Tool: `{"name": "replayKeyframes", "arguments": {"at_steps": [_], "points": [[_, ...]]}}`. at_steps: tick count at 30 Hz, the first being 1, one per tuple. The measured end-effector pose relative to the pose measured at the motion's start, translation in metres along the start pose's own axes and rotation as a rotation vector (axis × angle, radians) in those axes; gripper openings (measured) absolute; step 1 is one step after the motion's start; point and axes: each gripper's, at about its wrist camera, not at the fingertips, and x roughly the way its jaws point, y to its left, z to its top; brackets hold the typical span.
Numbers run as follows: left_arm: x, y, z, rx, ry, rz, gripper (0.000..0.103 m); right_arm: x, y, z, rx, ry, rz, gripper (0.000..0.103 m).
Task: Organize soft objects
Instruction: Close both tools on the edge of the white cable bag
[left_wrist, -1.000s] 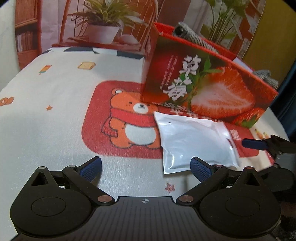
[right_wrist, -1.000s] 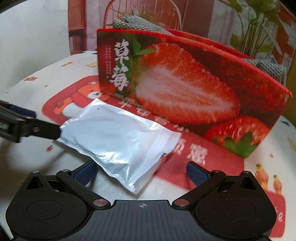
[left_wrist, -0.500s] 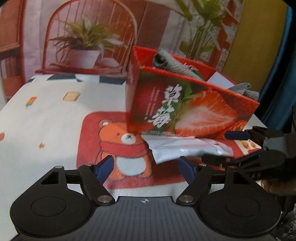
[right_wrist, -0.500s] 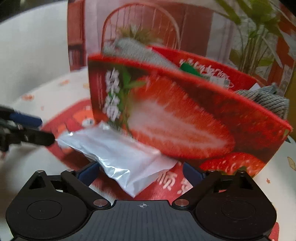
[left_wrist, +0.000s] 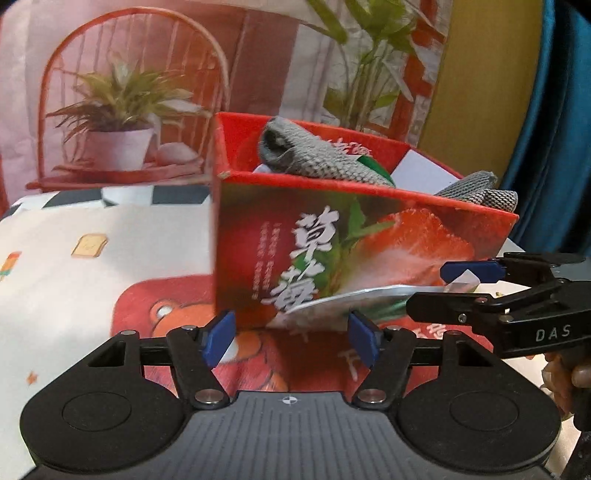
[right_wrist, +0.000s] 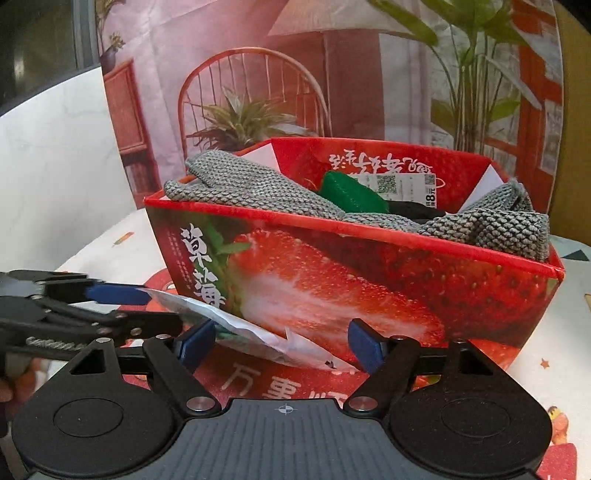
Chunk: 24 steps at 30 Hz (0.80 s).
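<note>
A printed backdrop (left_wrist: 155, 74) of a wicker chair and potted plants stands behind the table (left_wrist: 55, 266), whose cloth shows a cartoon bear on a red patch. At the centre sits the red strawberry box (right_wrist: 332, 280), already holding a grey knitted cloth (right_wrist: 258, 192). The silver foil pouch (left_wrist: 354, 299) hangs in the air in front of the box's near wall, lifted off the cloth. The left wrist view shows it edge-on, its right end between the fingers of the right tongs (left_wrist: 458, 284), which reach in from the right; whether those pads press it cannot be told. The right wrist view shows instead the pouch's crumpled underside (right_wrist: 258, 332) slanting down to the right, with the left tongs (right_wrist: 122, 302) coming in from the left at its upper corner. Only this view looks into the box, showing a green item (right_wrist: 351, 192) and a white label. Both tongs are closing, the pouch between their pads
</note>
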Motion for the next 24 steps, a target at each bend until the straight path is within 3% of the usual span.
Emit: {"name": "replayKeyframes", "arguments": {"at_steps": [6,11,15,20,24], "points": [[0.011,-0.007,0.003,0.035,-0.015,-0.046,0.069,0.004,-0.008,-0.001,0.012,0.006,0.023,0.072],[0.022,-0.004,0.002,0.014,0.008,-0.079,0.059,0.014,-0.008,-0.004,-0.016,0.030,0.057,0.070],[0.028,-0.002,0.000,0.008,0.018,-0.086,0.057,0.022,0.000,-0.007,-0.065,0.046,0.065,0.069],[0.029,0.001,-0.001,-0.002,0.016,-0.108,0.053,0.027,0.001,-0.010,-0.075,0.055,0.056,0.054],[0.029,-0.001,0.000,0.001,0.016,-0.111,0.052,0.026,-0.003,-0.011,-0.059,0.050,0.029,0.034]]}}
